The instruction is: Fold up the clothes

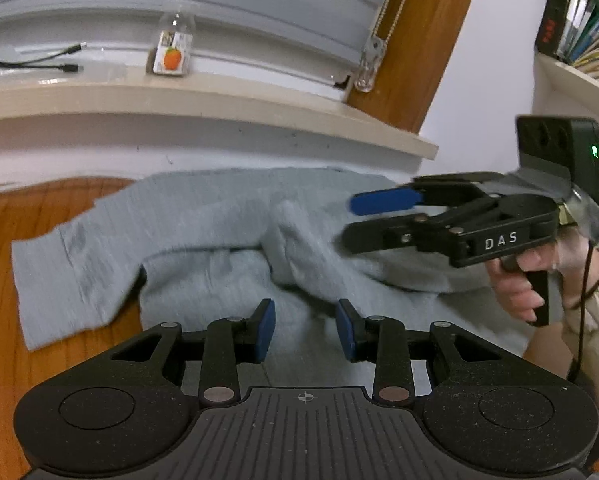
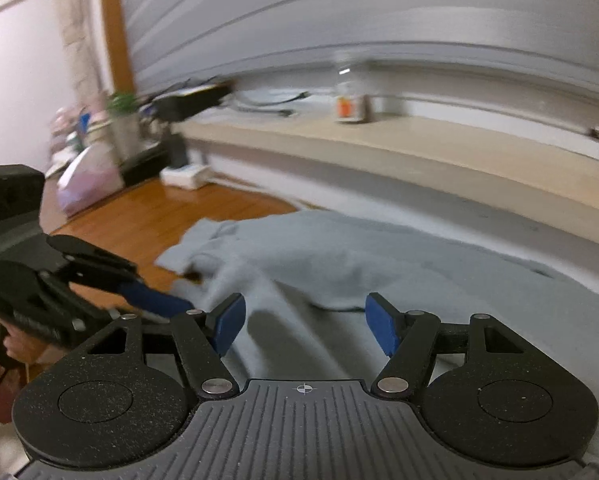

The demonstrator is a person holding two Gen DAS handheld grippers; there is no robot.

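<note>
Pale grey-blue sweater (image 1: 219, 240) lies rumpled on the wooden floor (image 1: 39, 216), far edge running along the base of the white wall under a beige ledge (image 1: 219, 100); one sleeve (image 1: 59, 280) stretches left onto bare boards, cuff end free. Bare floor lies left of the sleeve and continues to the far left in the right wrist view. Left gripper (image 1: 305, 330) hovers over the sweater's near middle, blue pads apart, nothing between them: released. Right gripper (image 2: 303, 324) likewise spread wide above the cloth, empty; in the left wrist view it (image 1: 351, 220) reaches in from the right, held by a hand (image 1: 539, 276) in a cream knit cuff. A raised fold (image 1: 291, 248) of cloth sits between the two tools. On the ledge: a clear bottle with an orange label (image 1: 173, 46) and black cables (image 1: 31, 62). Wooden window frame (image 1: 415, 40) at far right, bookshelf (image 1: 579, 40) beyond. Far left in the right wrist view, blurred: a potted plant (image 2: 123, 120), a pale bag (image 2: 87, 180), a white box (image 2: 185, 176) on the floor.
</note>
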